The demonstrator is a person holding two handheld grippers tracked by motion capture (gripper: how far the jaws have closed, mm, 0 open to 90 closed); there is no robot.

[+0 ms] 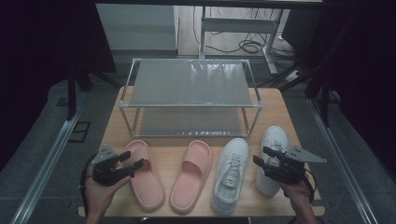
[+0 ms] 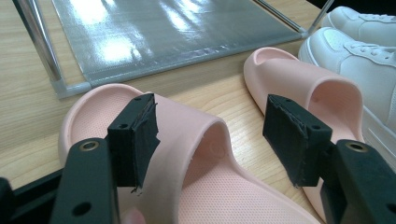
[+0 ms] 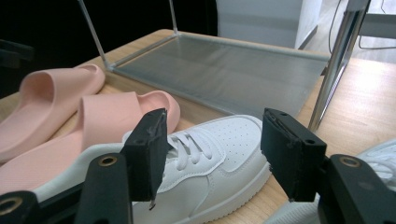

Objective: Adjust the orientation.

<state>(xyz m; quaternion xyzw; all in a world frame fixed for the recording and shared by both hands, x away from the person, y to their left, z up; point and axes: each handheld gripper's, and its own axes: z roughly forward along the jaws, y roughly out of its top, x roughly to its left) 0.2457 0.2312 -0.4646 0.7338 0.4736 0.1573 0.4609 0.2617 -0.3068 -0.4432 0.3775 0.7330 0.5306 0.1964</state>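
Four shoes lie in a row before a rack, both grippers poised wide over them.

Two pink slides and two white sneakers lie toes toward the two-tier rack (image 1: 190,84) at the back of the table (image 1: 280,105), probably so each can be lifted straight onto a shelf. Left gripper (image 1: 132,161) hangs over the left slide (image 1: 144,175), jaws spread and empty; in its own view they frame that slide's strap (image 2: 187,135), which looks like the chosen hold. Right gripper (image 1: 259,156) sits between the left sneaker (image 1: 230,175) and the right sneaker (image 1: 272,161), jaws equally released, aimed at the left one's laced upper (image 3: 205,149). The right slide (image 1: 191,182) lies untouched mid-row.
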